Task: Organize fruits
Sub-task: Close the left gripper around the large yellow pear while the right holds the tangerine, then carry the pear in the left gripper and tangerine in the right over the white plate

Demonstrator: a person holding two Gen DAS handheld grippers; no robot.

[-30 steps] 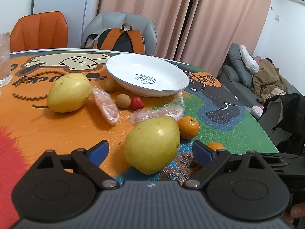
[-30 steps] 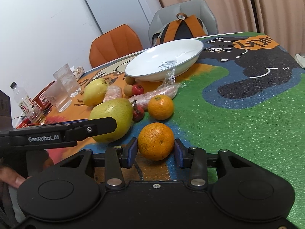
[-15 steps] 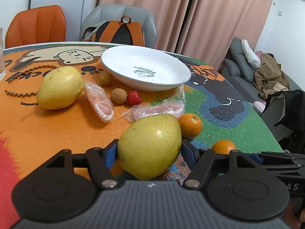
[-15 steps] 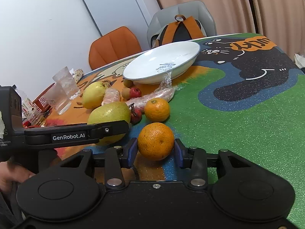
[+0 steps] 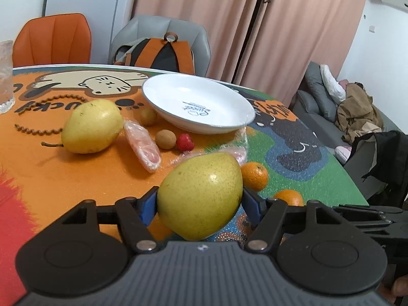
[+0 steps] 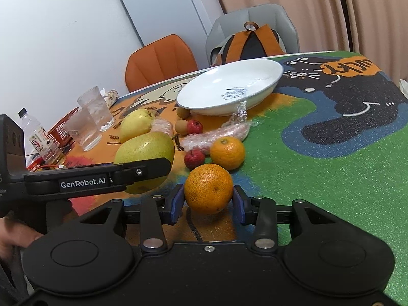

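The left tongs point(image 5: 200, 205) point forward and downward, their blue pads pressed against both flanks of the green pear point(image 5: 201, 195), which is clamped between them. Just to the pear's right, the right tongs point(image 6: 207, 201) tilt down likewise, blue pads closed on an orange point(image 6: 208, 188). Seen from the right wrist, the left tongs' black arm crosses in front of the pear, and part of the hand point(image 6: 11, 234) gripping its handle shows below.
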